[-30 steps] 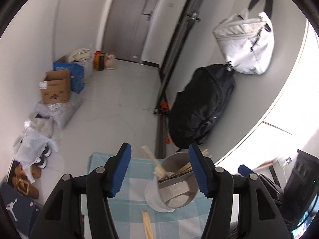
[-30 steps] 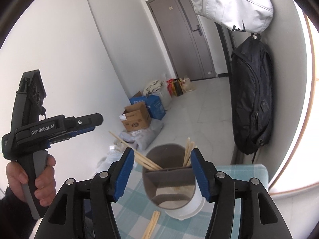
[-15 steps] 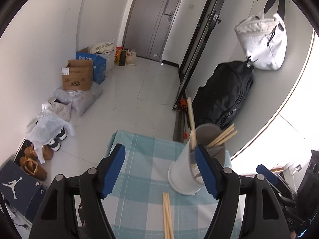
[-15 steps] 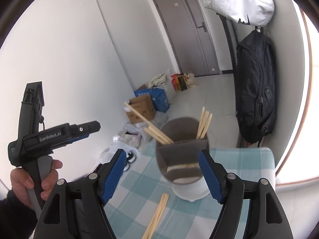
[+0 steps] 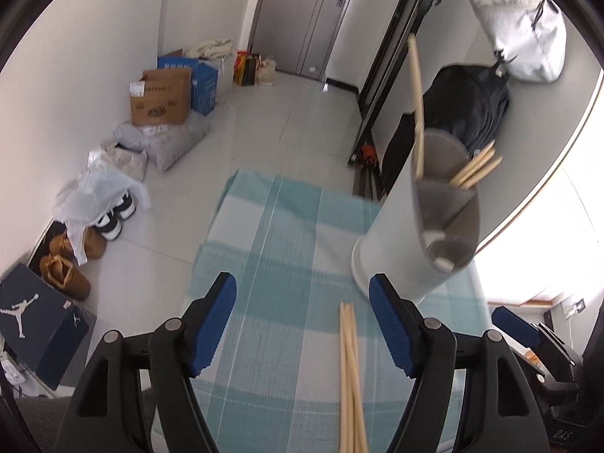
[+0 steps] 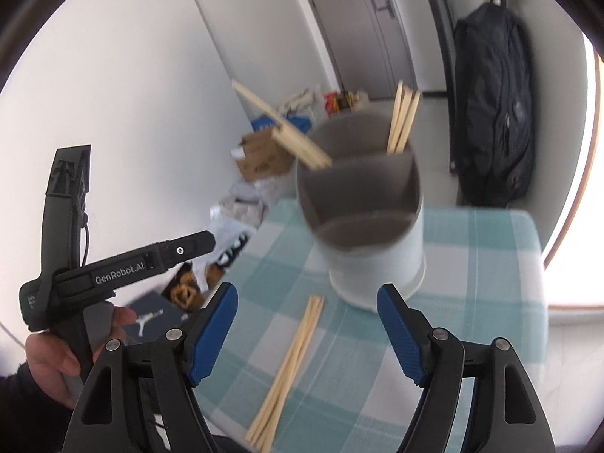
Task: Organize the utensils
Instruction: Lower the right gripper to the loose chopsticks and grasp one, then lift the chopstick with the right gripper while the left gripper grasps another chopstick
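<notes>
Both grippers have sunk toward the table since the earlier frames, and their blue jaws now stand wider apart. Left gripper point(image 5: 302, 324): jaws wide open, nothing between the pads; the loose bundle of chopsticks point(image 5: 351, 373) lies on the checked tablecloth point(image 5: 271, 249) at lower centre, just inside the right-hand jaw but untouched. Utensil holder point(image 5: 396, 234): a white, divided cylinder at right of the left wrist view, standing on the cloth with chopsticks protruding from its compartments. Right gripper point(image 6: 306, 328): jaws wide open and empty, the loose chopsticks point(image 6: 290, 370) lying between and below them at lower centre, the holder point(image 6: 377, 249) just beyond. A hand point(image 6: 56, 362) at lower left of the right wrist view grips the other tool's handle.
</notes>
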Tool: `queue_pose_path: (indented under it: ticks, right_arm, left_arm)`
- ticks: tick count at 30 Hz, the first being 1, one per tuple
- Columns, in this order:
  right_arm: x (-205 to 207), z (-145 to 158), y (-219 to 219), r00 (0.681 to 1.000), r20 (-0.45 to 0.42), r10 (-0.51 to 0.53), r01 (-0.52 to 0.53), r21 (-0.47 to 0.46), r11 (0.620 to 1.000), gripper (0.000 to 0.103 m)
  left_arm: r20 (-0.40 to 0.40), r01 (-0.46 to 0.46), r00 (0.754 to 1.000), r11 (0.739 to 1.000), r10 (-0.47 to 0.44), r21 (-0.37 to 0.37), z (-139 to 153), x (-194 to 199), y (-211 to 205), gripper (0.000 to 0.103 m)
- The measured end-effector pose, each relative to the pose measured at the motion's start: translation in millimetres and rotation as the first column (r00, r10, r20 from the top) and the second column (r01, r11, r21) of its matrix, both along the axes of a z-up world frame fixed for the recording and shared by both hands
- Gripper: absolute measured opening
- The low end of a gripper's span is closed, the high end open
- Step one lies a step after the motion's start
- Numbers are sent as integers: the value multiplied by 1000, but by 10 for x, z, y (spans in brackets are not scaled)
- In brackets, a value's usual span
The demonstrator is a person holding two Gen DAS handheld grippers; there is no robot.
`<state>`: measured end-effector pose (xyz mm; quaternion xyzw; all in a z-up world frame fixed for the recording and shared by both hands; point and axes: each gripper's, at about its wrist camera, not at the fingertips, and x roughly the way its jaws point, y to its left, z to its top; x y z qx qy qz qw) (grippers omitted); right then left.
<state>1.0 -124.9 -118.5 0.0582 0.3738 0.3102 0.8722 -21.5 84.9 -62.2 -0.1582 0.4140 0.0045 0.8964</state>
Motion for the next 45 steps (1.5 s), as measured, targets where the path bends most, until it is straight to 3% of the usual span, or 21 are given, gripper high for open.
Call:
queue_pose_path:
  ticks: [7,14,22,27,28,31,35,45]
  right_arm:
    - [63,-354,268,991,-117,62,-73,-93,993,58]
    - [260,-621,624,970,-218,106,-144,-166,976,29]
    - [466,-771,995,960,-262,100,-180,-305,935,27]
    - [539,-800,1115,961,-257,100,-197,-386,901,16]
    - [542,-803,1137,960,-262,99,-202,-402,893,6]
    - [528,-793,1172,961,-258,101,-205,-415,887,5]
    - [516,-750,1099,965,-249,81,-175,-382,908,5]
    - [431,-406,827,972,-222,74,-116,-181,977,4]
  left_arm:
    - [1,-32,999,999,32,10,-7,-16,78,69]
    - [-27,-95,995,994,94,-52,-58,-48,315,69]
    - [-68,-140,989,982,132,-131,-135,-49,501,69]
    - [-79,-143,988,978,133,-150,-142,-45,547,69]
    - [-85,-146,987,977,134,-155,-158,-37,569,69]
    - [-101,-152,986,974,136,-171,-193,-32,617,69]
    - [-120,-167,982,968,147,-186,-239,-40,675,69]
    - [-127,-142,984,975,121,-168,-241,-38,596,69]
